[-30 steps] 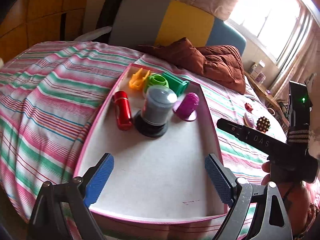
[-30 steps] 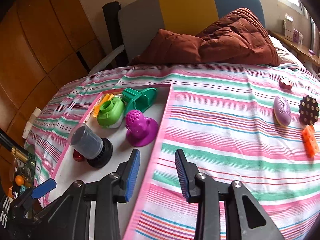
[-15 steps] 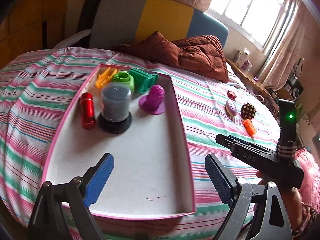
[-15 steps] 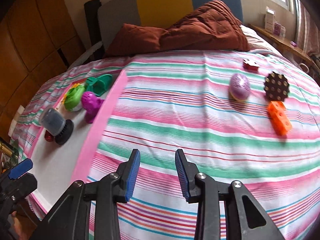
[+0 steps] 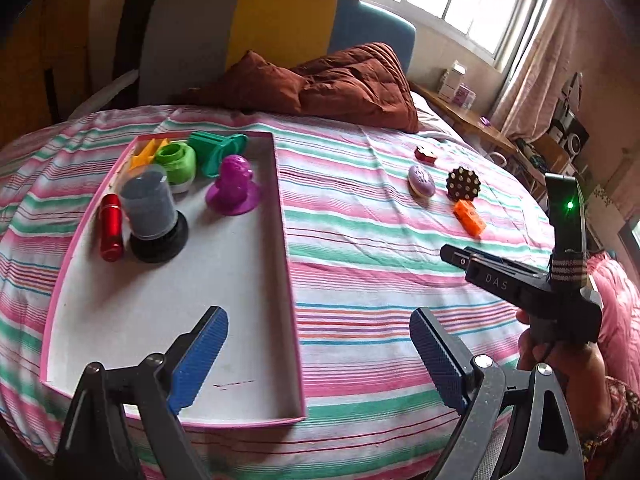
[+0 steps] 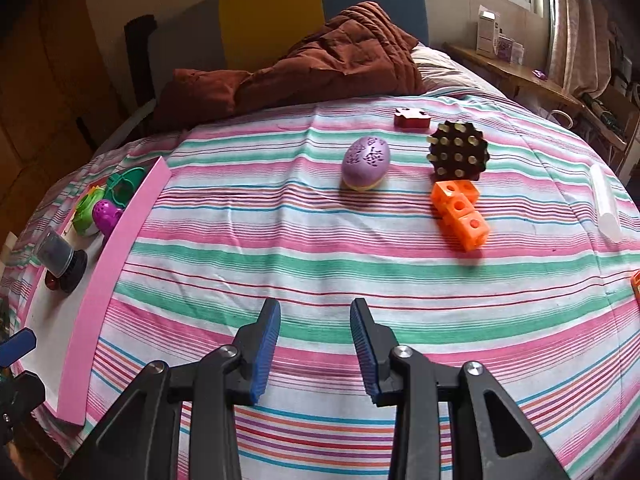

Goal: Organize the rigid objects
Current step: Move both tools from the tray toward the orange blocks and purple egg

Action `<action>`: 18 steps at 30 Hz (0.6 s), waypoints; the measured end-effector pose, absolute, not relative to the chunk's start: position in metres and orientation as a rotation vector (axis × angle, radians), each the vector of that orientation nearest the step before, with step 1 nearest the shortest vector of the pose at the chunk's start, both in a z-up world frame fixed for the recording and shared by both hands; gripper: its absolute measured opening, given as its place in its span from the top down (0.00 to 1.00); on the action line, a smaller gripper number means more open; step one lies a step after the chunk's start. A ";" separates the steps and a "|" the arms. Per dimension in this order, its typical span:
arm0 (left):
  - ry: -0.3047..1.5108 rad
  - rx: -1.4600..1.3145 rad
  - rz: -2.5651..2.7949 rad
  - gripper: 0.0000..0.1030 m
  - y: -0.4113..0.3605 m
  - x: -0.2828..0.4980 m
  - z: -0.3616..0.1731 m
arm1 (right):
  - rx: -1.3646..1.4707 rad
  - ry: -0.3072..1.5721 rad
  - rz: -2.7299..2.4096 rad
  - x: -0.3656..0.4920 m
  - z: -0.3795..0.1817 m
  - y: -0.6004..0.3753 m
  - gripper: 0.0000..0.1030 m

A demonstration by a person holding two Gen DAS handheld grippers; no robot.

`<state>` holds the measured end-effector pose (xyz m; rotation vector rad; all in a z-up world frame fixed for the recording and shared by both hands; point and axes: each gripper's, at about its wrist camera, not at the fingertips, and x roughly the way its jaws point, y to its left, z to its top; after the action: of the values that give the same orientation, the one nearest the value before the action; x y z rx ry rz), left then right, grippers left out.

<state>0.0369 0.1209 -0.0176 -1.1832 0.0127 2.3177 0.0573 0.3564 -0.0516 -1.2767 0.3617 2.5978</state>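
Note:
A pink-rimmed tray [image 5: 287, 264] [image 6: 116, 256] lies on the striped bed. It holds a red cylinder [image 5: 111, 227], a grey jar on a black base [image 5: 150, 210], a purple piece [image 5: 234, 186], a green ring [image 5: 177, 160], a teal piece [image 5: 218, 147] and a yellow piece [image 5: 146, 152]. Loose on the cover lie a lilac egg [image 6: 366, 163], a dark studded disc [image 6: 457, 151], an orange block [image 6: 460, 208] and a small red piece [image 6: 411, 117]. My left gripper [image 5: 318, 354] hangs wide open over the tray's near right corner. My right gripper [image 6: 315, 346] is open and empty above bare cover, well short of the egg.
A brown quilt [image 6: 320, 68] is heaped at the bed's head before a grey, yellow and blue headboard [image 5: 280, 36]. A clear tube [image 6: 606, 208] and another orange bit [image 6: 636, 282] lie at the far right. A hand [image 5: 560, 364] holds the right tool.
Both grippers have swung to the right: the tray has slid left in both views and the loose pieces on the cover have come closer. Neither jaw opening has changed.

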 end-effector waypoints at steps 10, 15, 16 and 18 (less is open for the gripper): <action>0.108 -1.177 2.258 0.10 0.160 0.048 -0.018 | -1.228 0.398 2.508 0.075 -0.063 0.411 0.65; 0.143 -1.179 2.237 0.10 0.176 0.051 -0.020 | -1.183 0.454 2.456 0.082 -0.064 0.446 0.65; 0.149 -1.182 2.233 0.10 0.178 0.051 -0.020 | -1.175 0.466 2.452 0.082 -0.063 0.452 0.65; 0.164 -1.190 2.226 0.10 0.182 0.051 -0.022 | -1.151 0.494 2.455 0.081 -0.060 0.463 0.64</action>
<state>0.0514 0.1818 -0.0220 -1.1899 0.1636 2.2263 0.0807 0.4627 -0.0598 -1.1514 0.4935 2.4551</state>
